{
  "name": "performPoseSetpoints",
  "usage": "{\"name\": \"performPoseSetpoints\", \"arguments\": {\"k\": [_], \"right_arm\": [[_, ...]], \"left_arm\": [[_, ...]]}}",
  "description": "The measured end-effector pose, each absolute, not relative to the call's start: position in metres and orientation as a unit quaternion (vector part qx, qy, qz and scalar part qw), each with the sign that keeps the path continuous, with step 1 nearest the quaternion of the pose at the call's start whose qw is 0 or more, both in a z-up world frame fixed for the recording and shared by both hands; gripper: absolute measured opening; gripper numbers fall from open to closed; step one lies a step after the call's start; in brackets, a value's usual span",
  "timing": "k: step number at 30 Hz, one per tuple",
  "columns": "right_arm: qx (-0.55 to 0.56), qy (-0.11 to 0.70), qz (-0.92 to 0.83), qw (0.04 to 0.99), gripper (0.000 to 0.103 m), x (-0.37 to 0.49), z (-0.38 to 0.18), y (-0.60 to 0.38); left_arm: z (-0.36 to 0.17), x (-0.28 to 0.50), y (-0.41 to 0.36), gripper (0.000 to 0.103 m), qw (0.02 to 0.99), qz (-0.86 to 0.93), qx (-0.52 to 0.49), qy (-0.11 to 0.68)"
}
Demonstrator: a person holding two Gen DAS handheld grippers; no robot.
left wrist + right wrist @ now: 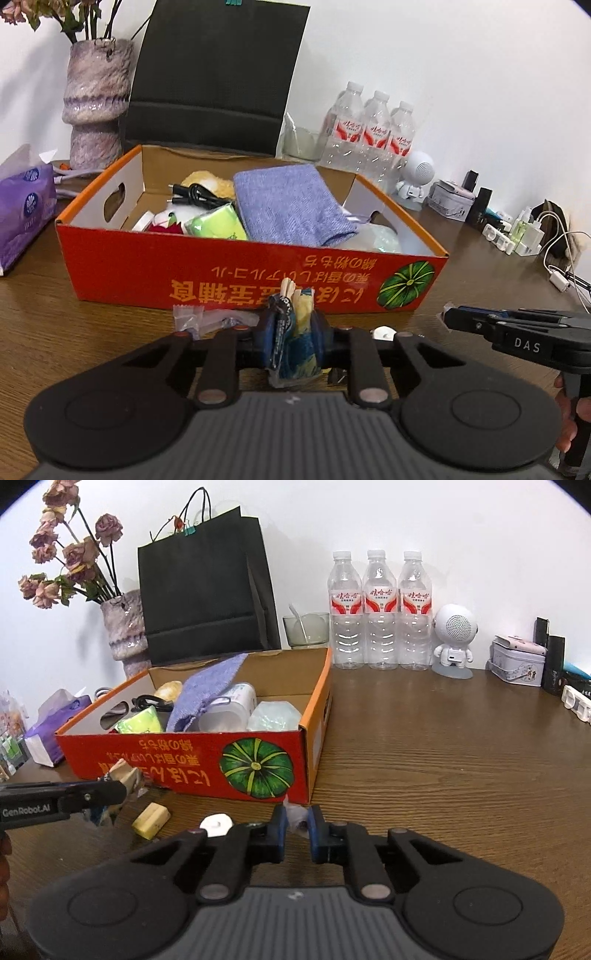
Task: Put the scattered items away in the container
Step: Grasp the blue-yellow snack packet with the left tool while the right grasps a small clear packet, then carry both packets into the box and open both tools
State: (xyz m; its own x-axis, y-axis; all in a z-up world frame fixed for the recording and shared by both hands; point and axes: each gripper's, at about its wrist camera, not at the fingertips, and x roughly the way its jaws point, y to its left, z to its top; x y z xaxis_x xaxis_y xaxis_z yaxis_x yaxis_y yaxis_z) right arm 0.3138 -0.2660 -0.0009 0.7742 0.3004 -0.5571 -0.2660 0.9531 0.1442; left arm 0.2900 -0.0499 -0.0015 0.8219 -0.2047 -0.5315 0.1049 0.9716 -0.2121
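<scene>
The left gripper (pixel 293 328), marked "GenRobot.AI", pinches a snack packet (pixel 295 343); the right gripper (pixel 297 825), marked "DAS", clamps a clear wrapper (pixel 297 818) beside the orange box (pixel 184 760).

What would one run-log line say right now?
left gripper: shut on blue-yellow snack packet | right gripper: shut on small clear wrapper | red cardboard box: ahead

The open cardboard box (pixel 192 755) has a red front with yellow lettering and a dark green, pale-striped pumpkin print at its 4 o'clock corner, orange rims, and plain brown inside. In it lie a lilac ribbed cloth (pixel 291 201), a lime-green packet (pixel 218 223) and a black coiled cable (pixel 197 195). The wood-grain table (pixel 461 775) is dark brown. At 12 o'clock stands a matte black paper bag (pixel 203 602); three clear bottles (pixel 380 609) carry red-and-white labels. The mottled purple vase (pixel 96 103) holds faded pink roses.
</scene>
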Motion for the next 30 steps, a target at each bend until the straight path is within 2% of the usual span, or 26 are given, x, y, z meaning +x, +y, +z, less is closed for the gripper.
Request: {"name": "performPoseSetpoints", "arguments": {"k": [8, 17, 23, 30], "right_arm": [[0.040, 0.279, 0.151, 0.948, 0.011, 0.304, 0.008, -0.265], [0.065, 0.228, 0.156, 0.959, 0.011, 0.303, 0.044, -0.251], [0.064, 0.211, 0.151, 0.964, 0.011, 0.335, 0.063, -0.228], [0.060, 0.208, 0.133, 0.967, 0.011, 0.384, 0.065, -0.208]], "left_arm": [[0.009, 0.277, -0.043, 0.021, 0.954, -0.082, -0.097, 0.270], [0.041, 0.276, -0.030, 0.021, 0.967, -0.084, -0.093, 0.223], [0.060, 0.306, -0.008, 0.021, 0.972, -0.067, -0.114, 0.195], [0.057, 0.348, 0.014, 0.021, 0.973, -0.039, -0.118, 0.197]]}}
